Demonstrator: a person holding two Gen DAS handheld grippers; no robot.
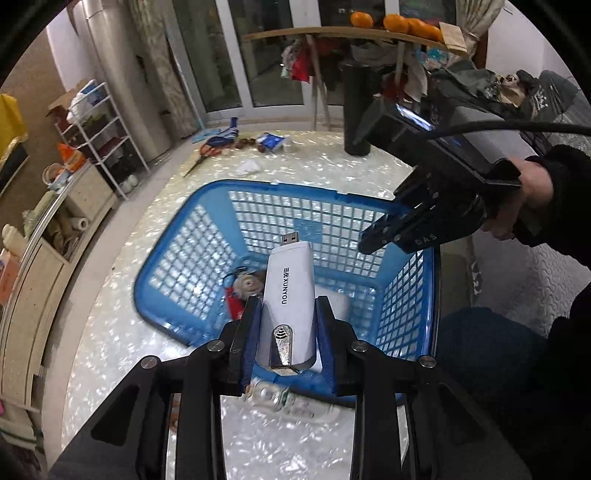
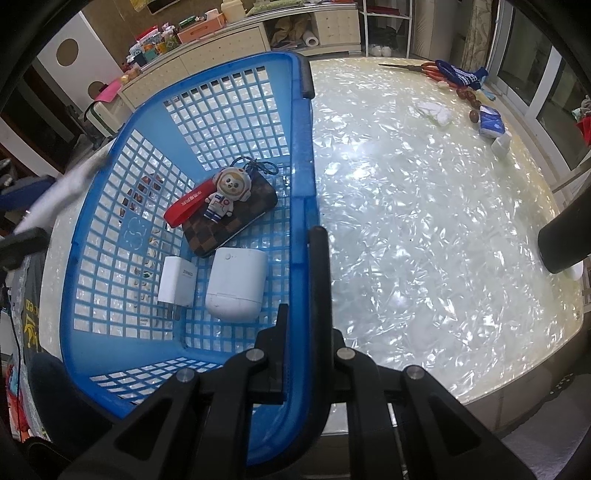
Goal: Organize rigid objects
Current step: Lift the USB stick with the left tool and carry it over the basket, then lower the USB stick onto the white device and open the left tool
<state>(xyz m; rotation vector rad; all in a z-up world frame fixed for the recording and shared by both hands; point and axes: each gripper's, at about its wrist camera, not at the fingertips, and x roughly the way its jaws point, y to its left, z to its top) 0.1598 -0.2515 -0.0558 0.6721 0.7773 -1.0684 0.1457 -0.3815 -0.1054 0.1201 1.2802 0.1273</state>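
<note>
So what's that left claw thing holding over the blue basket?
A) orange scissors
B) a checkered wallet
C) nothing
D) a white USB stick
D: the left gripper clamps a white USB stick, plug pointing away, above the blue basket.

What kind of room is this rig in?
Most likely a lived-in home living or dining room: a pearly table with scissors and tissues, a white shoe rack, and oranges on a shelf by glass doors.
</note>
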